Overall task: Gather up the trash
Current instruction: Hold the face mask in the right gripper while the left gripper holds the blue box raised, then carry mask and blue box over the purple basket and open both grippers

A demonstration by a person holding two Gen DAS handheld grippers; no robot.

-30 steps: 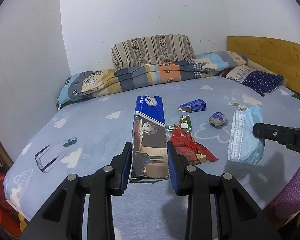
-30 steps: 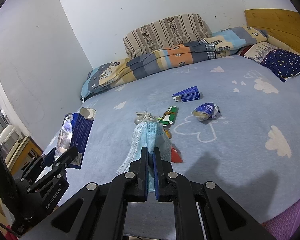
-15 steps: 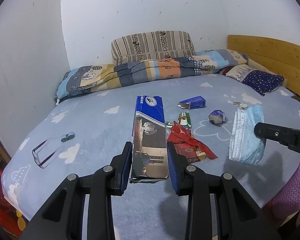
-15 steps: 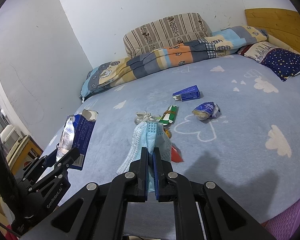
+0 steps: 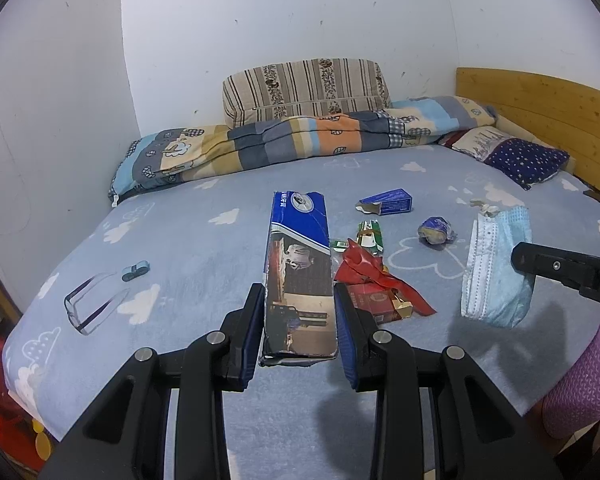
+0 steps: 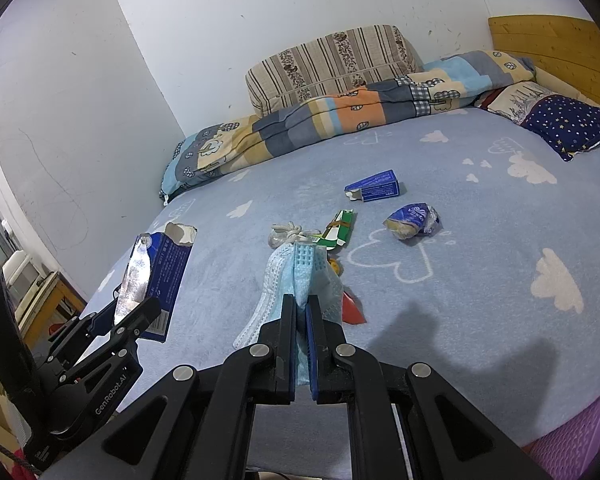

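Left gripper (image 5: 298,322) clamps the long blue carton (image 5: 299,268); right gripper (image 6: 300,344) pinches the face mask (image 6: 300,276). Since a second ago both rose slightly off the bed (image 6: 480,300); remaining wrappers stay mid-bed.

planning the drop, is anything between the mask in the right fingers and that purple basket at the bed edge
Nothing visible does. The right gripper holds the blue mask above the bed, and the purple basket sits at the lower right past the bed edge, with only bare sheet between. The basket's opening is out of frame.
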